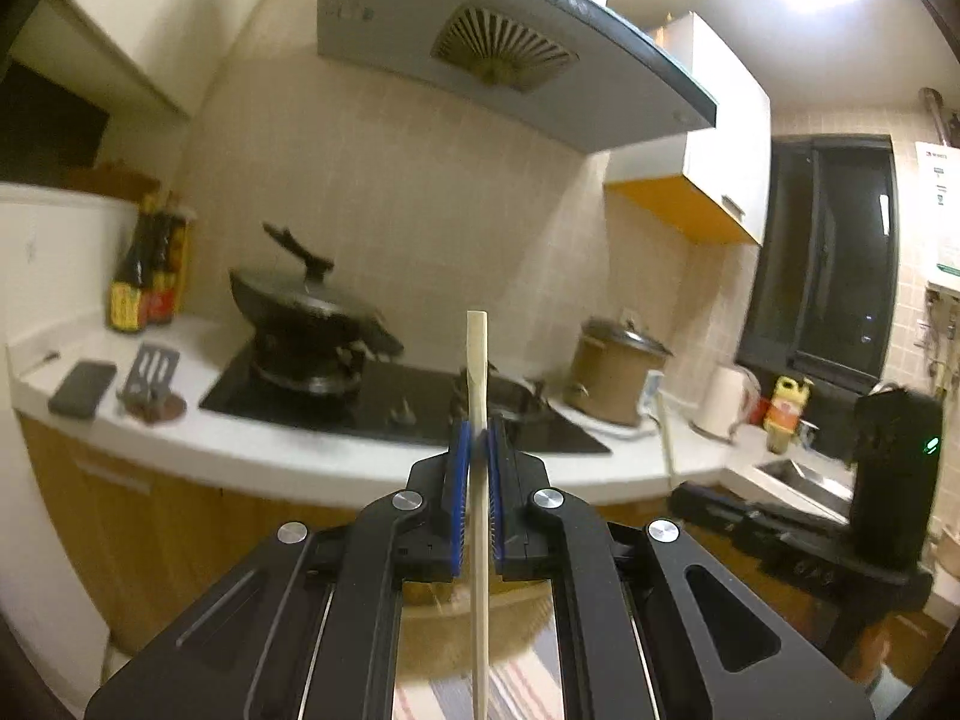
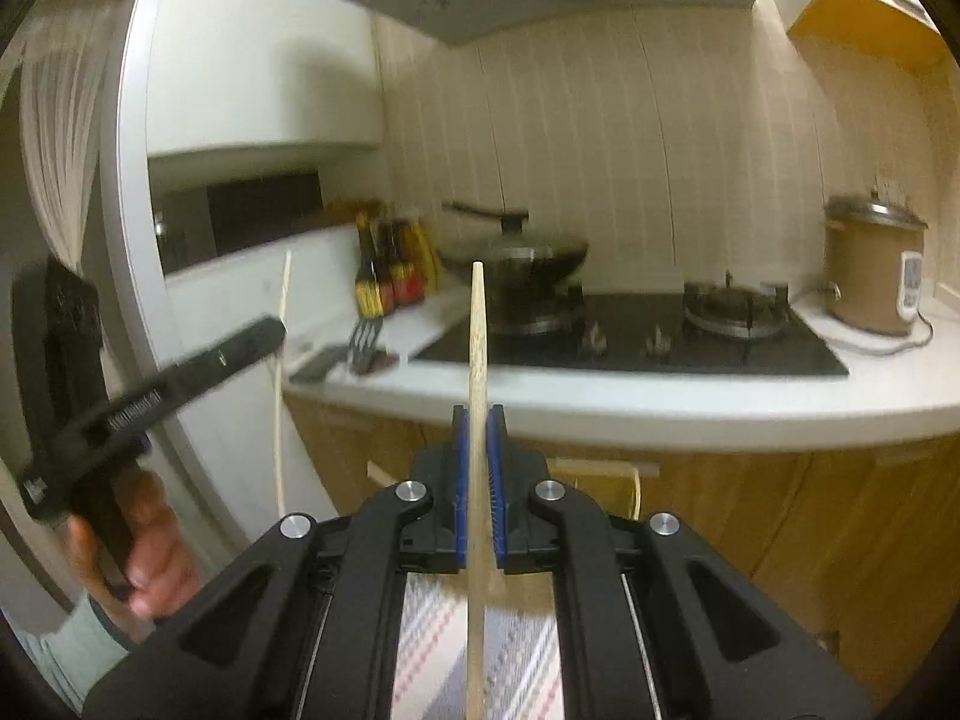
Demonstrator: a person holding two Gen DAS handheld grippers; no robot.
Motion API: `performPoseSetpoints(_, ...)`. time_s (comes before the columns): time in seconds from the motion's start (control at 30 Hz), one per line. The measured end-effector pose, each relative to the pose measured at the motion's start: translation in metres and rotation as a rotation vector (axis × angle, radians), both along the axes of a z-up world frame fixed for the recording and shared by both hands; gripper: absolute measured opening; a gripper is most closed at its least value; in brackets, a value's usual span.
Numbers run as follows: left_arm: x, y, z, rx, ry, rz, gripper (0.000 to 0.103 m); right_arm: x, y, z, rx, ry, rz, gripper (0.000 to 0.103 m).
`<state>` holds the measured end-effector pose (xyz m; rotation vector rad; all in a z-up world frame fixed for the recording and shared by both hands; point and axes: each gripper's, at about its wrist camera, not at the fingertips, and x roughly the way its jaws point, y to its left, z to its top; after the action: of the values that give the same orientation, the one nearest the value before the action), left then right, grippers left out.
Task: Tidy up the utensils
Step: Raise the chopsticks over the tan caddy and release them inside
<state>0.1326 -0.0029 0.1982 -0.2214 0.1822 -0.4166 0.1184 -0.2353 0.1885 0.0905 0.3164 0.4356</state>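
Observation:
My left gripper (image 1: 479, 427) is shut on a pale wooden chopstick (image 1: 478, 372) that stands upright between the blue pads, its top above the jaw tips. My right gripper (image 2: 478, 415) is shut on a second wooden chopstick (image 2: 477, 336), also upright. Both are held in the air in front of the white kitchen counter (image 1: 336, 456). In the right wrist view the left gripper (image 2: 180, 378) shows at the left with its chopstick (image 2: 282, 372). In the left wrist view the right gripper (image 1: 888, 480) shows at the right with its chopstick (image 1: 665, 426).
A black hob (image 1: 384, 396) carries a lidded wok (image 1: 306, 306). Sauce bottles (image 1: 150, 276), a phone (image 1: 81, 387) and a black slotted spatula (image 1: 153, 372) lie at the left. A brown cooker (image 1: 615, 369) and a sink (image 1: 798, 480) are at the right. A striped cloth (image 2: 480, 648) lies below.

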Motion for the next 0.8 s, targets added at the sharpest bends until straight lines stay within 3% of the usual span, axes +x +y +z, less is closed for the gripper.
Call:
performPoseSetpoints(0.17, 0.024, -0.001, 0.009, -0.018, -0.049, 0.041, 0.004, 0.015, -0.014, 0.032, 0.035, -0.118, -0.038, 0.004)
performPoseSetpoints(0.33, 0.049, 0.004, 0.014, -0.082, -0.086, 0.055, 0.004, 0.038, -0.025, 0.043, 0.030, -0.200, -0.124, 0.004)
performPoseSetpoints(0.57, 0.085, 0.001, 0.002, -0.070, -0.110, 0.116, 0.004, 0.094, -0.038, 0.016, 0.034, -0.194, -0.197, 0.004)
performPoseSetpoints(0.8, 0.115, 0.005, -0.025, -0.086, -0.065, 0.158, 0.004, 0.125, -0.035, -0.021, 0.039, -0.162, -0.201, 0.004)
